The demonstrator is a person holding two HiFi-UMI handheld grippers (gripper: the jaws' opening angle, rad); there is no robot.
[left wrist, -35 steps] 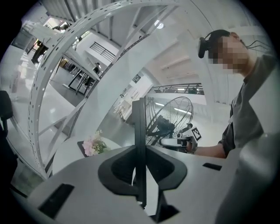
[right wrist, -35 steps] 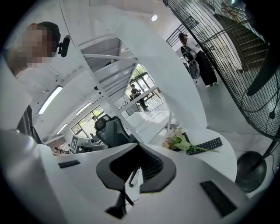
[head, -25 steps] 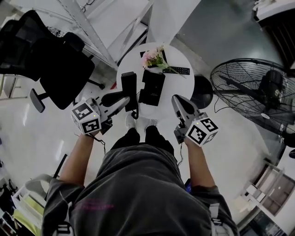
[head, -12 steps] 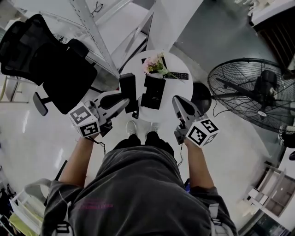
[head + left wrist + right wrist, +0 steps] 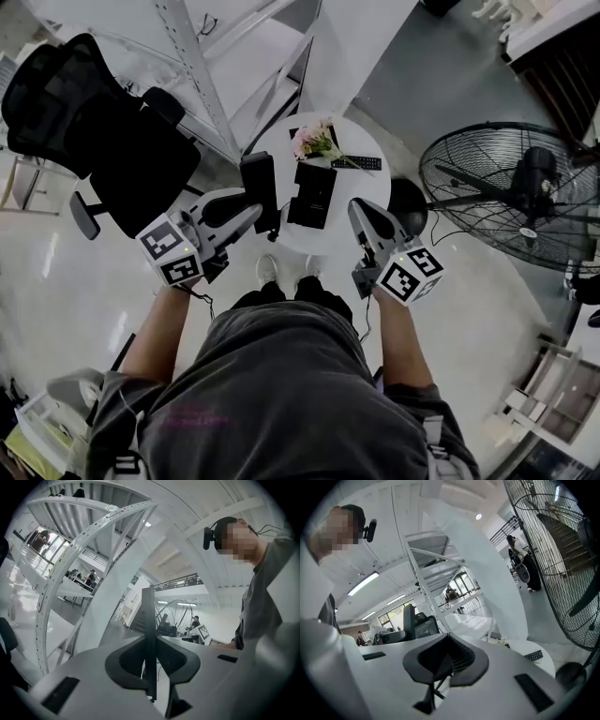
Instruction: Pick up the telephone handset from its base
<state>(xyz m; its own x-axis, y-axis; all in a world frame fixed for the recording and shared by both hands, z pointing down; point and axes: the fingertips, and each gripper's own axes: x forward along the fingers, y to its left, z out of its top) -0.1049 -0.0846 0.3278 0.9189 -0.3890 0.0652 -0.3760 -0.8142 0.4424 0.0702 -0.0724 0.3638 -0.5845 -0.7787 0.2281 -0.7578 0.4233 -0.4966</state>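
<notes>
The black telephone handset [image 5: 260, 190] hangs in the air over the left part of the round white table [image 5: 370, 178], with my left gripper [image 5: 255, 211] shut on it. In the left gripper view the handset [image 5: 148, 634] stands edge-on as a thin black slab between the pads. Its black base [image 5: 314, 192] lies on the middle of the table, just right of the handset. My right gripper [image 5: 357, 208] hovers at the table's right edge, jaws together and nothing in them. The right gripper view also shows the handset [image 5: 409, 620], upright at the left.
Pink flowers [image 5: 314, 141] and a black remote [image 5: 357, 163] lie at the far side of the table. A black office chair [image 5: 103, 131] stands to the left and a large floor fan [image 5: 506, 187] to the right. A white metal frame [image 5: 197, 75] rises behind.
Both grippers have risen a little. The handset has gone up with the left gripper, still clamped in its jaws. The base has stayed on the table.
</notes>
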